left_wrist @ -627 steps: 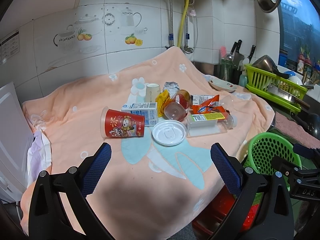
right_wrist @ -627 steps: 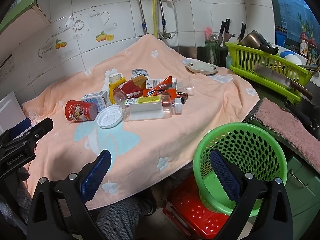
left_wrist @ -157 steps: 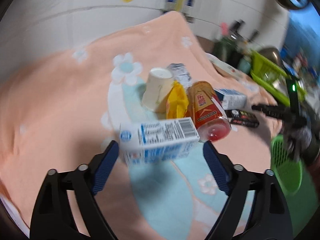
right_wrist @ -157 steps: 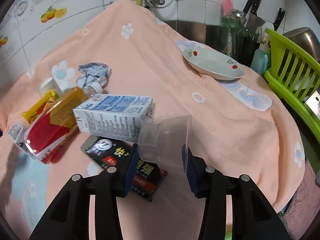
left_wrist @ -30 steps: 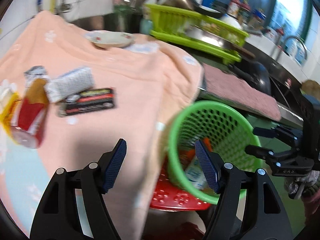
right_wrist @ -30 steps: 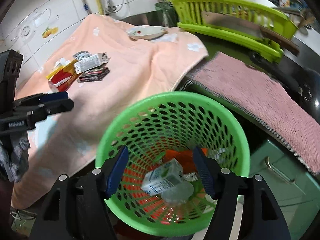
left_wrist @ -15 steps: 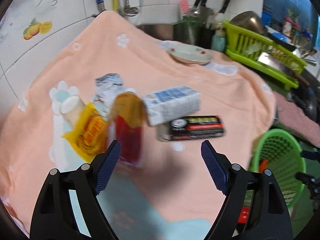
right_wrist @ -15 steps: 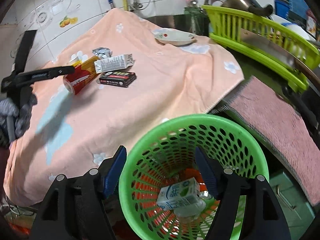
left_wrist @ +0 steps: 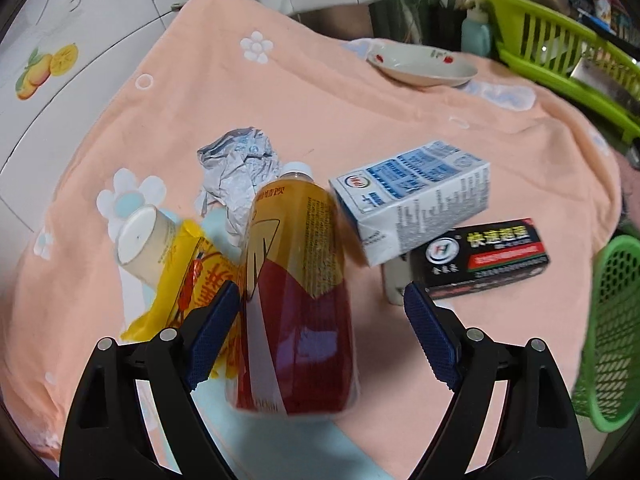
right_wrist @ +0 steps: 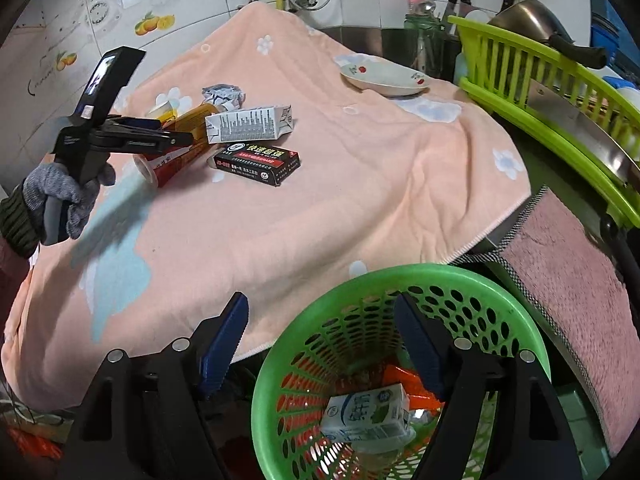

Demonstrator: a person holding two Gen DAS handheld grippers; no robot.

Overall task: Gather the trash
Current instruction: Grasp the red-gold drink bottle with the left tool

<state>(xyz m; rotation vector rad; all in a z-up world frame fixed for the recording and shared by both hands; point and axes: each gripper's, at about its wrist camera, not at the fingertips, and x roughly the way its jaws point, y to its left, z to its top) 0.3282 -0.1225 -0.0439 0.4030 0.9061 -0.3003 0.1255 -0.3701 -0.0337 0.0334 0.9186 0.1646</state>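
A red and yellow drink bottle (left_wrist: 296,300) lies on the peach towel (left_wrist: 320,92), between the wide-apart fingers of my left gripper (left_wrist: 322,334). The left pad is close to its side; the right pad stands clear, so it is open. Around the bottle lie a blue-white carton (left_wrist: 416,200), a black box (left_wrist: 488,256), crumpled foil (left_wrist: 236,164), a paper cup (left_wrist: 144,240) and a yellow packet (left_wrist: 188,284). My right gripper (right_wrist: 322,336) hovers over the green basket (right_wrist: 500,300), jaws opening, nothing between them. A milk carton (right_wrist: 368,412) lies inside.
A gloved hand (right_wrist: 64,196) holds the left gripper. A white dish (right_wrist: 384,74) sits at the towel's far edge. A green dish rack (right_wrist: 540,64) with a pan stands at the right, a pink mat (right_wrist: 568,260) below it.
The left gripper swung from the basket back over the towel and closed in on the bottle. The right gripper drew back from the basket toward the towel's edge.
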